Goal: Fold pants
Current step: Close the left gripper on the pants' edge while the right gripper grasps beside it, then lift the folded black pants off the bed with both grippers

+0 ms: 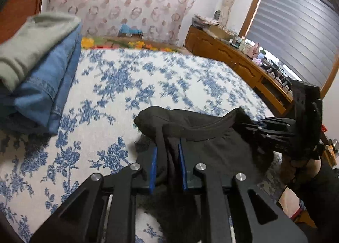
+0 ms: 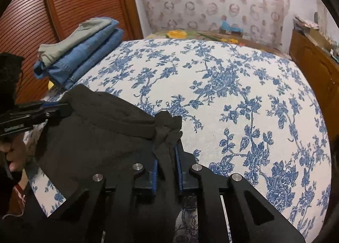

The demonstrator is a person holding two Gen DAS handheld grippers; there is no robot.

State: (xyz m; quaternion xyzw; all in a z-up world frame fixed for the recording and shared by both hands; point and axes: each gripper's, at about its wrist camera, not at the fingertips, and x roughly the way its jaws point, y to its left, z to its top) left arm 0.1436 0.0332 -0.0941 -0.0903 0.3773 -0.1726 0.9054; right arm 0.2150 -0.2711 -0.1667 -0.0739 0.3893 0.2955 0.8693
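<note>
Black pants [image 1: 211,152] hang between my two grippers above the near edge of the bed. My left gripper [image 1: 168,147] is shut on a bunched corner of the waistband. My right gripper [image 2: 166,149] is shut on the other bunched corner of the pants [image 2: 95,137]. The waistband is stretched between them and the rest of the cloth drapes down. The right gripper also shows in the left wrist view [image 1: 250,123], and the left gripper in the right wrist view [image 2: 63,106], each pinching the cloth.
The bed has a white cover with blue flowers [image 2: 233,86]. A stack of folded clothes, grey on blue denim [image 2: 82,50], lies at its far left by a wooden slatted door [image 2: 63,6]. A wooden cabinet with clutter [image 1: 233,54] stands along the right.
</note>
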